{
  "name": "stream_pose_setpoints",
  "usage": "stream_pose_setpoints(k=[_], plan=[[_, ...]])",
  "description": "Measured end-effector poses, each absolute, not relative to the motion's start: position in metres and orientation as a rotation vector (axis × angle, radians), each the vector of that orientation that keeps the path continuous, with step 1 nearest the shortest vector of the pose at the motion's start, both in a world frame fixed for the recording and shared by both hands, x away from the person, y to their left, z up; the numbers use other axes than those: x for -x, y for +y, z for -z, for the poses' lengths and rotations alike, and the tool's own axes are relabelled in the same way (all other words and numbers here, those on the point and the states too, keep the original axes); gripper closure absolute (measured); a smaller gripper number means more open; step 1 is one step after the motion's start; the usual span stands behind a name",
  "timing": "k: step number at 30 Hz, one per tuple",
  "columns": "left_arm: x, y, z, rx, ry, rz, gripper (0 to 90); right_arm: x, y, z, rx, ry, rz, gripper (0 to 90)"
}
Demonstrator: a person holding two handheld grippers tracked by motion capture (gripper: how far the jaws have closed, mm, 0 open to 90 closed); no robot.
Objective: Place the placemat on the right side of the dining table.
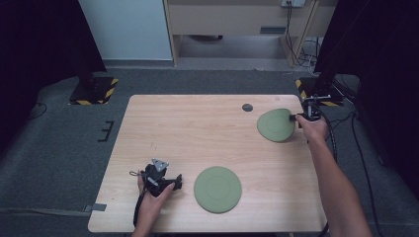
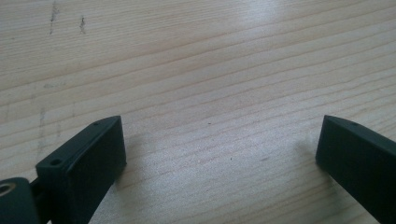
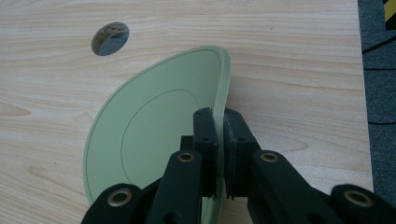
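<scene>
On the wooden table (image 1: pixel 197 128), left jaws spread; right jaws pinch a tilted green plate (image 3: pixel 154 135).

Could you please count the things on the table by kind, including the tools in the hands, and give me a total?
Green plates: 2, one lying flat, one held tilted by its rim
Grippers: 2, the left gripper and the right gripper
Total: 4

Grey carpet floor (image 1: pixel 59 138) — wooden table (image 1: pixel 197 128), pale cabinet (image 1: pixel 237 19) behind.
</scene>
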State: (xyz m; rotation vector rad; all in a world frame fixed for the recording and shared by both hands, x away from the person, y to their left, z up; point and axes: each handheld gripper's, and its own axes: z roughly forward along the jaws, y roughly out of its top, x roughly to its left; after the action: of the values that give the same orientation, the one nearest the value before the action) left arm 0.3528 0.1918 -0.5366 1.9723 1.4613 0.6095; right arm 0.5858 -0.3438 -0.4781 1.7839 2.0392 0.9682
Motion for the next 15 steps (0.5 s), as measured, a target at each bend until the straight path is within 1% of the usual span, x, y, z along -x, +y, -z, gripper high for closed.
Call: stream_pose_setpoints(k=[15], plan=[[-0.353,0.192,0.537,-1.972,1.461,-0.609,1.0,-0.587,-0.352,0.49,-1.829,2.006,-0.971,84.1]])
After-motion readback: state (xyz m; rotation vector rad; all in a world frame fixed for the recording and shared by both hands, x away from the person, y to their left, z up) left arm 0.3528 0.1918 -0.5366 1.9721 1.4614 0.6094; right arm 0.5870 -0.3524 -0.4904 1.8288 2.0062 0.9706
